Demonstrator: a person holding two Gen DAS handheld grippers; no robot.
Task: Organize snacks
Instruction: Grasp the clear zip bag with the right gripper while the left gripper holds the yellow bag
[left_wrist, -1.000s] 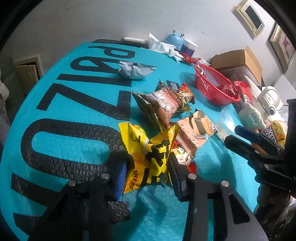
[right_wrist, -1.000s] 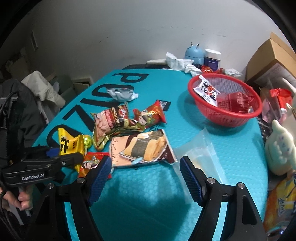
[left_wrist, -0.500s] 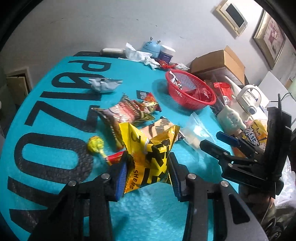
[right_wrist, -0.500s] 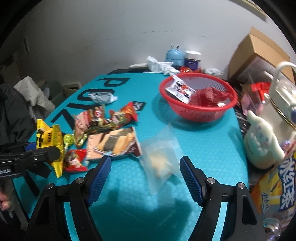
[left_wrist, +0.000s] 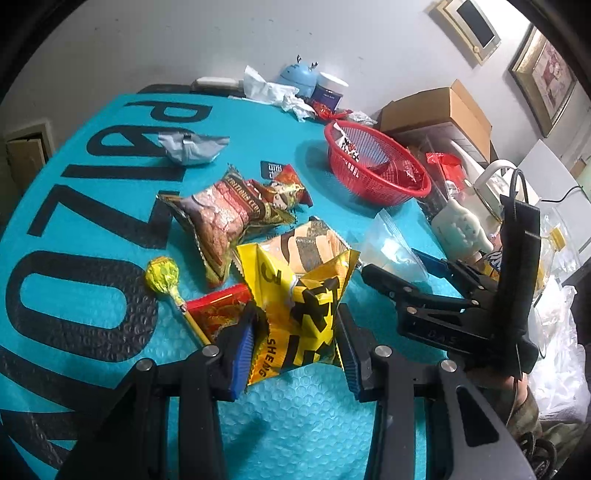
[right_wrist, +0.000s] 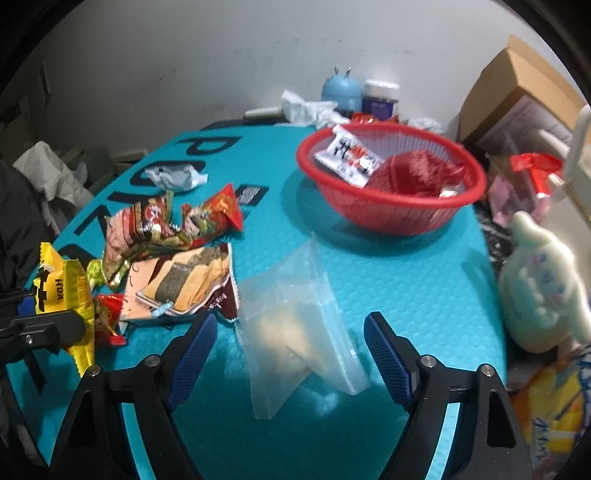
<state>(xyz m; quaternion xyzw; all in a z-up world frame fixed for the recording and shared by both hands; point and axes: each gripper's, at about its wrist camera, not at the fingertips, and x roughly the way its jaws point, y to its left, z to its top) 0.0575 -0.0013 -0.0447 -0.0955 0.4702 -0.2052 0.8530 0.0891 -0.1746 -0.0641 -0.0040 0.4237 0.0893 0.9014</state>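
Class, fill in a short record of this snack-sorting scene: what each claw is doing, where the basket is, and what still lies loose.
left claw: shut on yellow snack packet
right claw: open, over clear plastic bag
red basket: on teal mat, holds white packet
loose snacks: lollipop, biscuit packet

The yellow snack bag (left_wrist: 299, 306) hid part of the red packet (left_wrist: 218, 314) behind it; the red basket's (right_wrist: 391, 206) contents were motion-blurred; the orange bag (right_wrist: 554, 417) was cut off by the right wrist frame's edge.
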